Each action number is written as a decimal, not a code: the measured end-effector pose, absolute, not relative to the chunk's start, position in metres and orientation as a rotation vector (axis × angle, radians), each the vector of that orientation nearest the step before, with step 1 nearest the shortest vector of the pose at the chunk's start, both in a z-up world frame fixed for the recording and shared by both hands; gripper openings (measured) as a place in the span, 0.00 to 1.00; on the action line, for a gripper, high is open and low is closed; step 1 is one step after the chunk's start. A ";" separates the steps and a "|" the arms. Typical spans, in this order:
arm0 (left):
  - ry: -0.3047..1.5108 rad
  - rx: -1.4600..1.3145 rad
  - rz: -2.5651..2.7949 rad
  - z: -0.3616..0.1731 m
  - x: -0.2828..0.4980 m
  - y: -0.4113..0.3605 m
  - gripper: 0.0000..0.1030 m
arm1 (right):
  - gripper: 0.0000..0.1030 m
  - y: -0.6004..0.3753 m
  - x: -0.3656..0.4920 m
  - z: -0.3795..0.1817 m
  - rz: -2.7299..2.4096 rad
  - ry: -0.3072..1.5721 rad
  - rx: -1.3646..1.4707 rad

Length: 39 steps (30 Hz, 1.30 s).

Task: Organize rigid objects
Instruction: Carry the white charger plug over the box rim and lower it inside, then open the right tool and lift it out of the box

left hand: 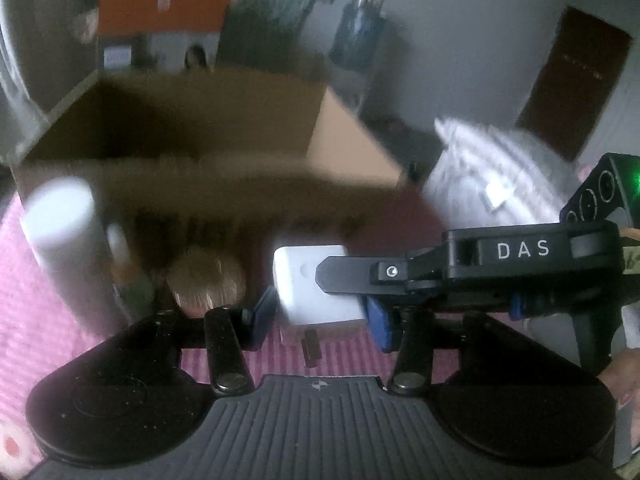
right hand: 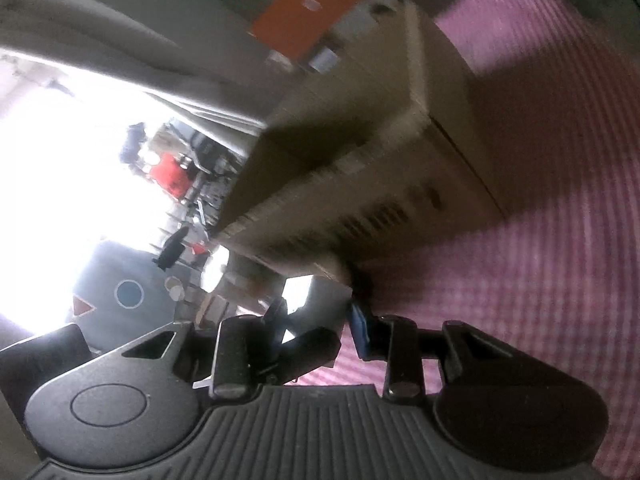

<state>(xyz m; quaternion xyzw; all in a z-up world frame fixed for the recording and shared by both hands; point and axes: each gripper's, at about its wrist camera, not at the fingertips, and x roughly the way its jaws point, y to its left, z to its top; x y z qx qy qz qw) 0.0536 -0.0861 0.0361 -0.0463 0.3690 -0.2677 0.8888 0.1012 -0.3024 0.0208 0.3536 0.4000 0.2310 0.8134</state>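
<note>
left tool (left hand: pixel 320 316) pinches a white plug adapter (left hand: pixel 316 288) btwn its blue pads; the adapter's metal prongs hang down below the pads, clear of the pink checked cloth (left hand: pixel 24 280) underneath. right tool (left hand: pixel 348 276) comes in from the right side of the left view & its black finger lies across the adapter's front face. in the right wrist view the right tool (right hand: pixel 320 326) is nearly pressed together on the same adapter (right hand: pixel 320 300), seen dark & blurred btwn its pads; so both tools grip one item, held off the cloth.

just behind, left of the adapter: a round brownish item (left hand: pixel 206 280), too blurred to name, & a white cylinder (left hand: pixel 64 240) standing upright on the cloth.

farther back: an open cardboard box (left hand: pixel 200 136) sits on the cloth, its near wall facing the tools. right of the box lies a white crumpled bag (left hand: pixel 492 172). beyond the box, an orange & white carton (left hand: pixel 160 20), then grey wall & a dark door (left hand: pixel 576 84).
</note>
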 end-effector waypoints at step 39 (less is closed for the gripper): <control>1.022 -0.222 -0.280 0.023 0.221 -0.080 0.52 | 0.62 -0.243 0.346 0.001 0.500 1.353 0.464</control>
